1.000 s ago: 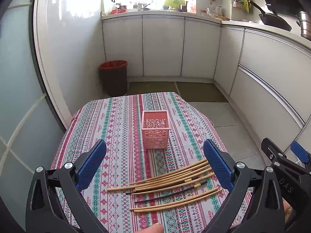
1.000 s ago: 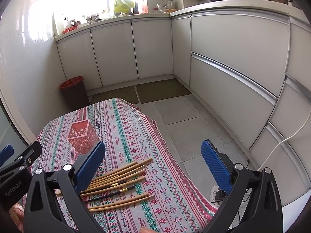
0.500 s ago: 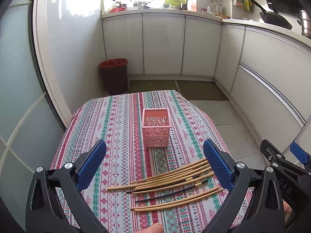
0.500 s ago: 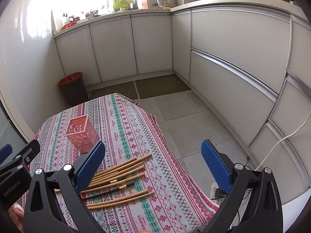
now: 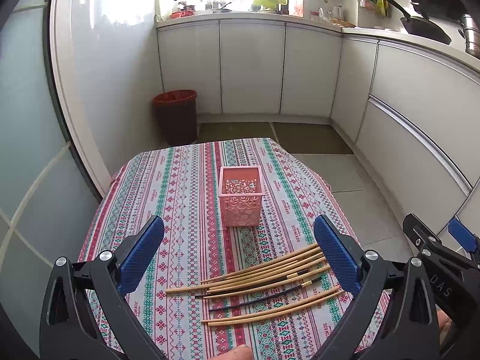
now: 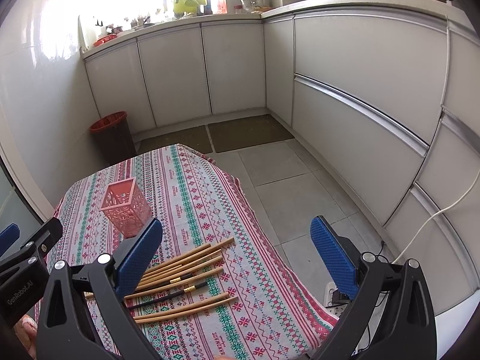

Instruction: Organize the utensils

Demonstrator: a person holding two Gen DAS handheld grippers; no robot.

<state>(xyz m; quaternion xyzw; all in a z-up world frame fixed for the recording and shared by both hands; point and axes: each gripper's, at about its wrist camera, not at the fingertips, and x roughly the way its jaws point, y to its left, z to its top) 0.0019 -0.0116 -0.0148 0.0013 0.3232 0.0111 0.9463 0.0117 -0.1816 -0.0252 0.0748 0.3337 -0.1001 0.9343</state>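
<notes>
Both claws are spread wide and empty: the left claw (image 5: 238, 258) hangs above the near part of the desk (image 5: 186, 180), which is draped in a striped patterned cloth, and the right claw (image 6: 237, 258) hangs over that desk's right edge, partly above the tiled floor. The loose row of slim bamboo chopsticks (image 5: 264, 279), with two dark ones among them, lies flat on the cloth just short of the pink perforated plastic holder (image 5: 241, 199), which stands upright and looks empty. Judged step: the opening approach, nothing yet gathered; the next move calls for one claw to descend and close across a chopstick, then upend it into the holder.
</notes>
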